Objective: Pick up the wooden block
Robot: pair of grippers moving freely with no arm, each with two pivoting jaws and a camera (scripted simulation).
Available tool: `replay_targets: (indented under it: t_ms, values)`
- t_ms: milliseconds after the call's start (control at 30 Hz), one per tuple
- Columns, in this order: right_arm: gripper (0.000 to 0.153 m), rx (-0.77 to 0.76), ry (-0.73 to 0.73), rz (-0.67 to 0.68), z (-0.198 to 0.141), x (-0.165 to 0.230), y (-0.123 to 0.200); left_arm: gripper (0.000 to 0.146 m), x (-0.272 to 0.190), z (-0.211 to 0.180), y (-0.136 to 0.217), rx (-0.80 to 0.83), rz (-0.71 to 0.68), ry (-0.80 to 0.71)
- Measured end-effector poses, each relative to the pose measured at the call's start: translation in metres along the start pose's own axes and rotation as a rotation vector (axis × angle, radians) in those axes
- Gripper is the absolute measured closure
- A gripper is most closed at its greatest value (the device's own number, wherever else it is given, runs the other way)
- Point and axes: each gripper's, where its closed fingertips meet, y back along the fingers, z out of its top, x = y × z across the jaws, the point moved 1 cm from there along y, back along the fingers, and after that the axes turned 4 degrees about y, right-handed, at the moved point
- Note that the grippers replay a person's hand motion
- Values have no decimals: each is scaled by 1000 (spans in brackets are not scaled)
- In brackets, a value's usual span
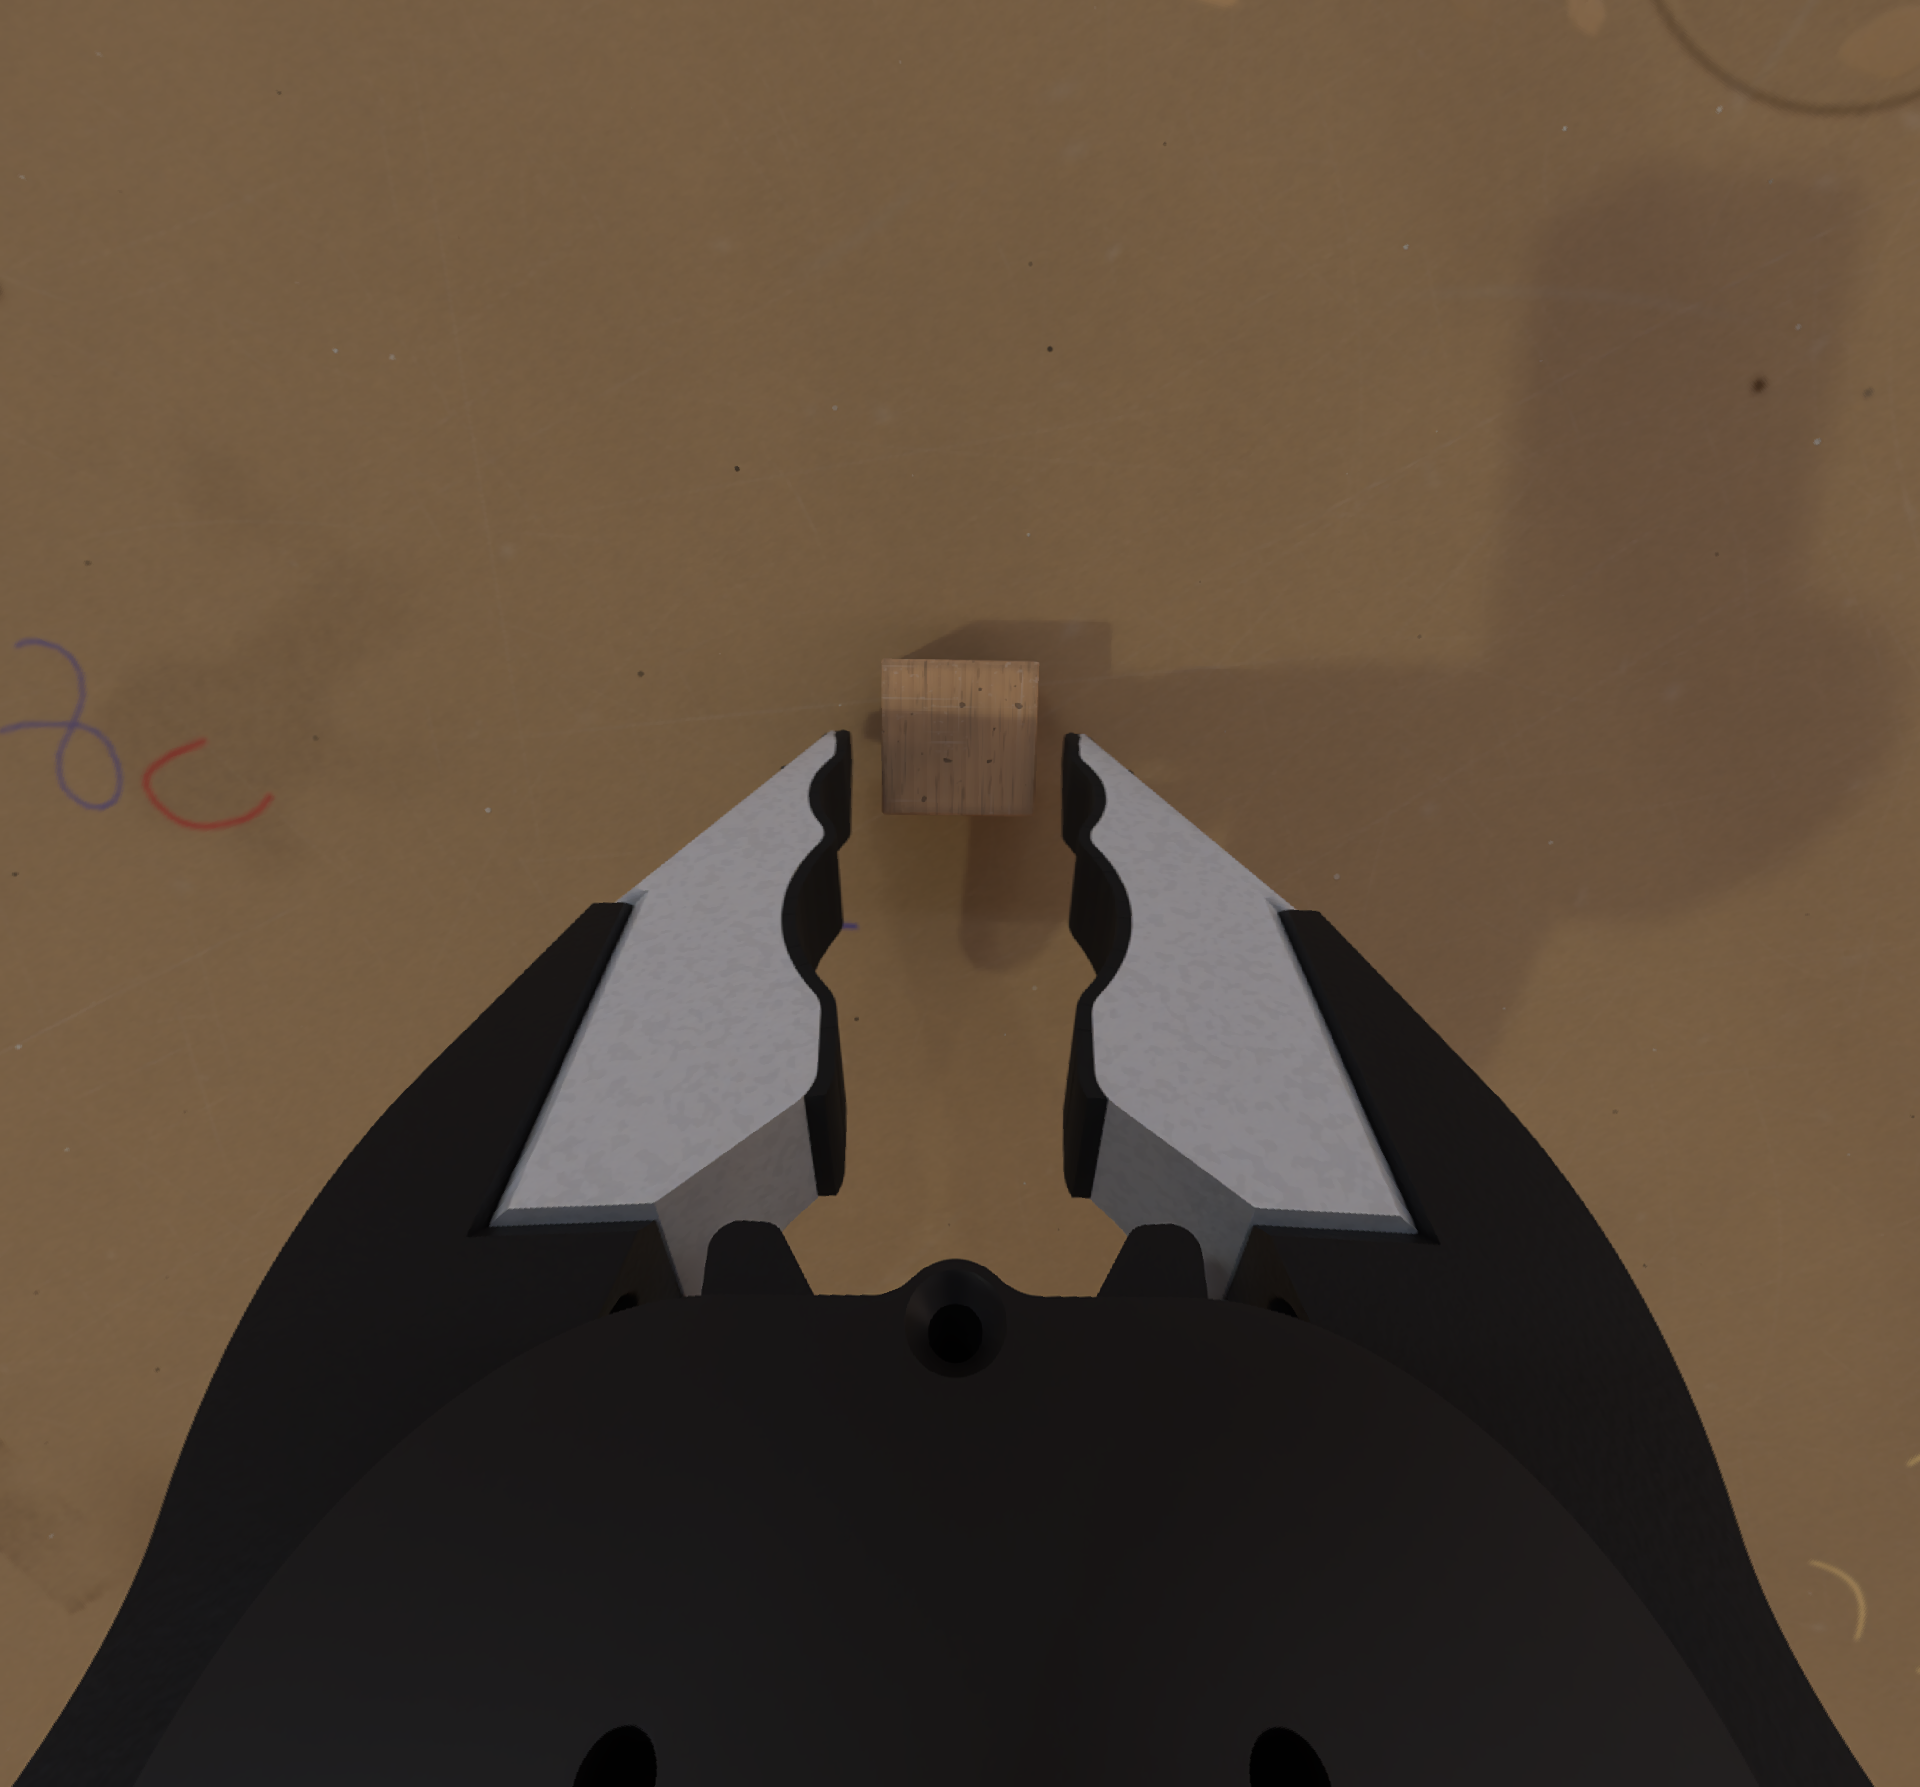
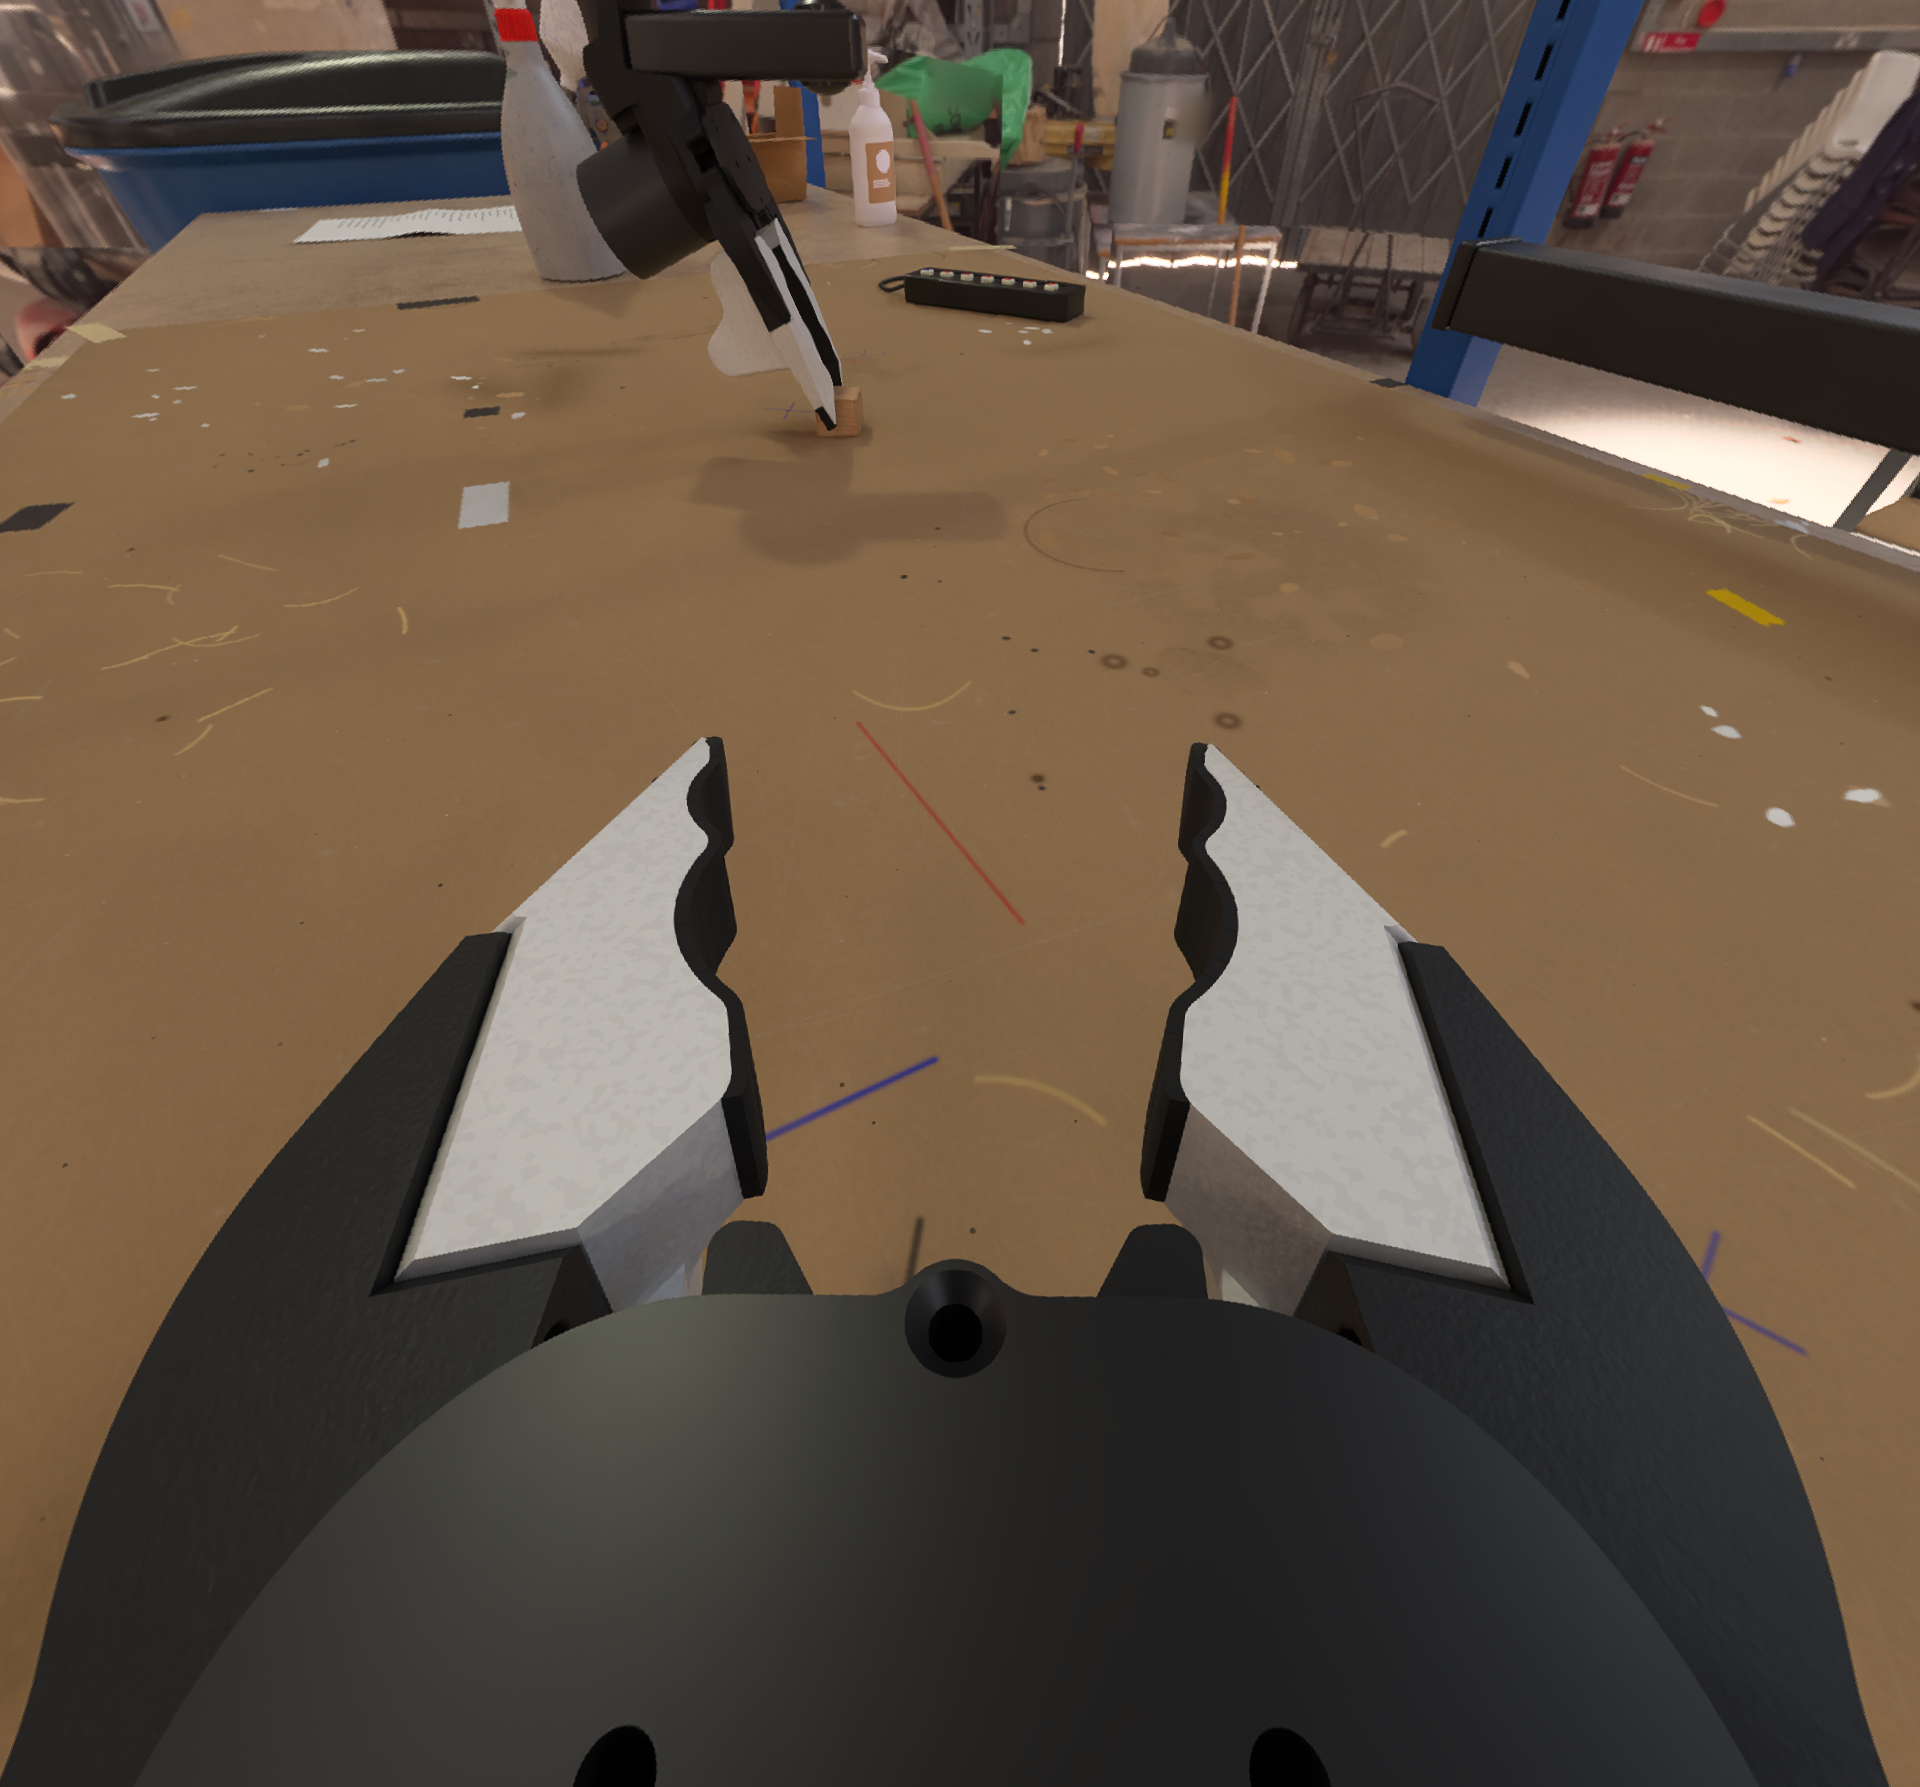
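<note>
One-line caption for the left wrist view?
Open left tool poised over the wooden block on the brown table, tips flanking it without contact.

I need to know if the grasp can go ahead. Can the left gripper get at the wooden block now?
Probably yes: the left gripper is open, its fingertips flank the wooden block, and nothing lies between.

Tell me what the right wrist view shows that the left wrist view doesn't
Only the right wrist view shows the open right gripper, a black power strip, a white bottle, a blue bin and the left gripper's whole body tilted down at the block. Only the left wrist view shows the gaps between the left gripper's open fingers and the block's sides. Both show the wooden block, the left gripper and the brown table.
</note>
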Motion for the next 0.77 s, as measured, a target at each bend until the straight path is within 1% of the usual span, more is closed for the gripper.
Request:
replay_targets:
  t_ms: [100, 200, 300, 367, 467, 600, 667, 767]
  values:
    - [65, -1, -1, -1, 0, 0, 0, 117, 0, 0, -2, -7, -11, 2]
    - [65, -2, -3, 1, 0, 0, 0, 117, 1, 3, 7, -54, 1, -1]
    - [65, -2, -1, 0, 0, 0, 0, 117, -3, 15, 26, -185, 3, -5]
    - [65, -2, 2, -1, 0, 0, 0, 117, -15, 26, 45, -304, -27, -23]
    - [65, -7, 4, -7, 1, 0, 0, 117, -46, 45, 78, -509, -90, -77]
    - [66, -20, 15, -9, 2, 0, 1, 117, -99, 65, 124, -789, -153, -179]
    - [69, -28, 27, -2, 3, 2, 1, 117, -134, 70, 139, -884, -240, -216]
    - [70, -47, 60, -1, 6, 3, 0, 117, -189, 71, 151, -973, -450, -262]
